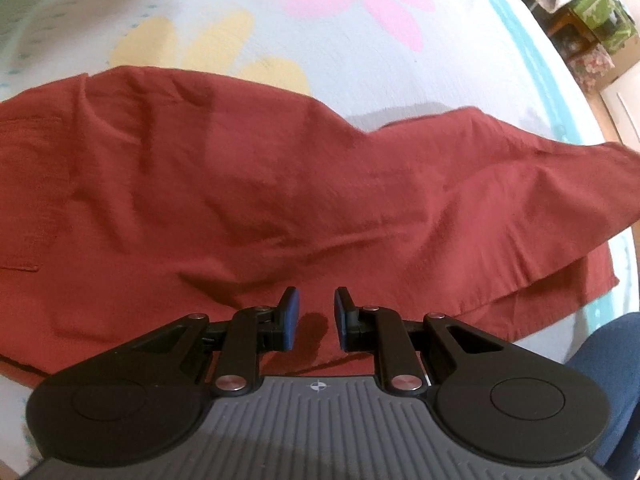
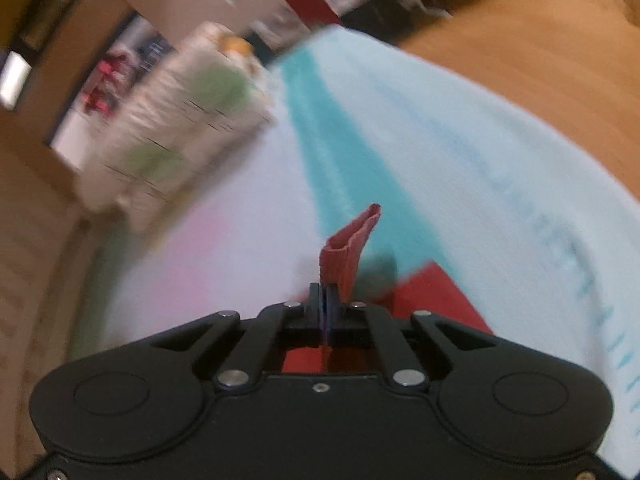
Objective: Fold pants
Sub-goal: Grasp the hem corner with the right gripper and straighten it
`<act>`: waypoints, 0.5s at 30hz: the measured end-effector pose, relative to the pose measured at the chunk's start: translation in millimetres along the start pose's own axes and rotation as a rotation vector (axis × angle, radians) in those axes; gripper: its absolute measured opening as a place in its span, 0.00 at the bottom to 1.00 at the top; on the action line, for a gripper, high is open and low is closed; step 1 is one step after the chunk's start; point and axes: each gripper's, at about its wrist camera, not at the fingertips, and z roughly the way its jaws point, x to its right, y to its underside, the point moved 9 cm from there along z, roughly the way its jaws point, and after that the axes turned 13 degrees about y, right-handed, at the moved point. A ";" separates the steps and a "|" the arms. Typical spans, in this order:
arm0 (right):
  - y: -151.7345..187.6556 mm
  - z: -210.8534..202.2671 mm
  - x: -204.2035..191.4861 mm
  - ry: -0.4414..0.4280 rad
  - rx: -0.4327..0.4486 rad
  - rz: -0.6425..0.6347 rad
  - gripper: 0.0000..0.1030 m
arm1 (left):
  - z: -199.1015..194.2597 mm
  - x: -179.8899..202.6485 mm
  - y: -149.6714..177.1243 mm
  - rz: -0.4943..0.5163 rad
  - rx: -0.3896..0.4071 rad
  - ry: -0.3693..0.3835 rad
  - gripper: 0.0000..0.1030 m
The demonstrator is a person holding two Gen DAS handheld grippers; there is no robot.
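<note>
The rust-red cotton pants are spread on the pale flowered bedsheet beneath the left claw, held slightly parted and empty. A hem corner is pinched in the closed right claw, presumably for folding over.

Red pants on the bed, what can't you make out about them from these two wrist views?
- Left wrist view: the pants run off the left edge, so that end is unseen.
- Left wrist view: the left gripper covers their near edge.
- Right wrist view: motion blur; only a tuft of cloth shows beyond the right gripper, so which part is pinched is unclear.
</note>
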 end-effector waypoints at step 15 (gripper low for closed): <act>71.0 64.6 94.9 0.406 -0.292 -0.233 0.20 | 20.8 -0.5 15.1 0.029 -0.115 -0.018 0.19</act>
